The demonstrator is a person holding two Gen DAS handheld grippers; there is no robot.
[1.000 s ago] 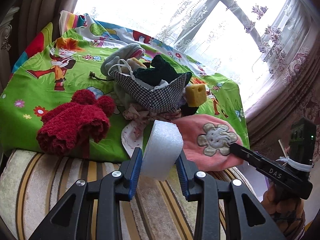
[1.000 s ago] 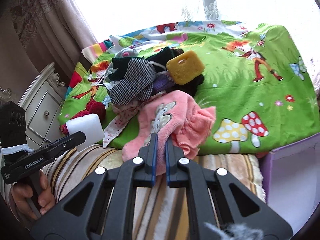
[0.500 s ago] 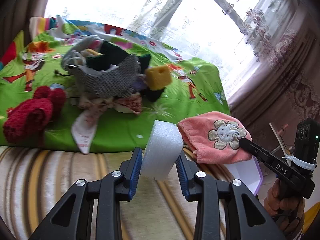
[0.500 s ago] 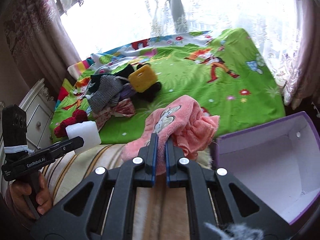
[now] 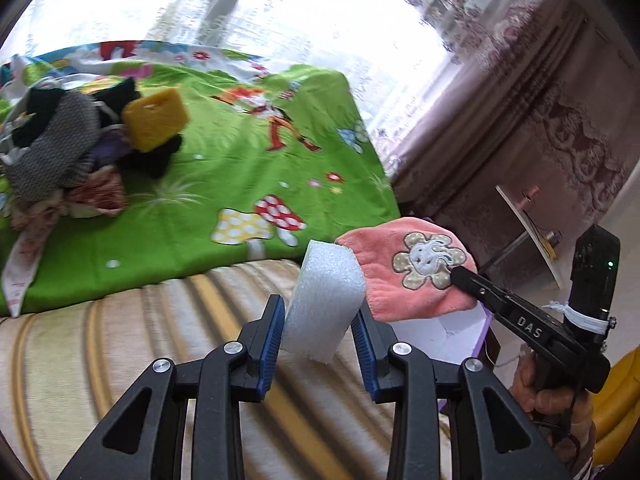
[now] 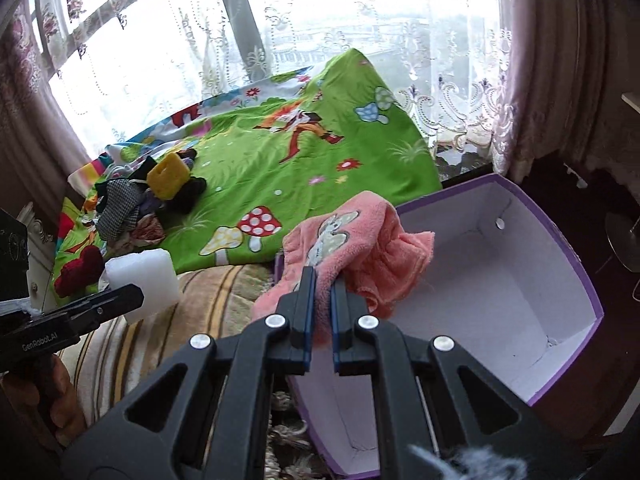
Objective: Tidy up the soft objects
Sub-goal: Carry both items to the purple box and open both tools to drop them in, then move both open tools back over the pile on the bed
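Item 1, one left gripper [image 5: 320, 320]: I have its jaws part open and pressed on both sides of one white foam block [image 5: 326, 300], which stands upright between the blue pads above the striped blanket [image 5: 120, 360].

Item 2, one right gripper [image 6: 323, 292]: my jaws here are closed almost fully, pinching one pink plush cloth [image 6: 352, 252] with a flower patch. The cloth hangs over the near left rim of the box.

Item 3, one purple box [image 6: 576, 264], lid off, white inside. I count no contents in the part I can see; the interior stands open to the right of the cloth and takes up most of the lower right of the right wrist view.

Item 4, one green cartoon sheet [image 5: 240, 184] on the bed, its front edge dropping onto the striped blanket. The middle and right of the sheet lie bare, so I have free room there.

Item 5, one heap of soft things at the sheet's left: one yellow sponge [image 5: 156, 120] on top of a dark item, one checked cloth [image 5: 52, 152], and more pieces I cannot count apart.

Item 6, one red knitted piece [image 6: 80, 268], at the sheet's left front edge, just behind the foam block in the right wrist view.

Item 7, lace curtain [image 6: 460, 92] behind the bed.
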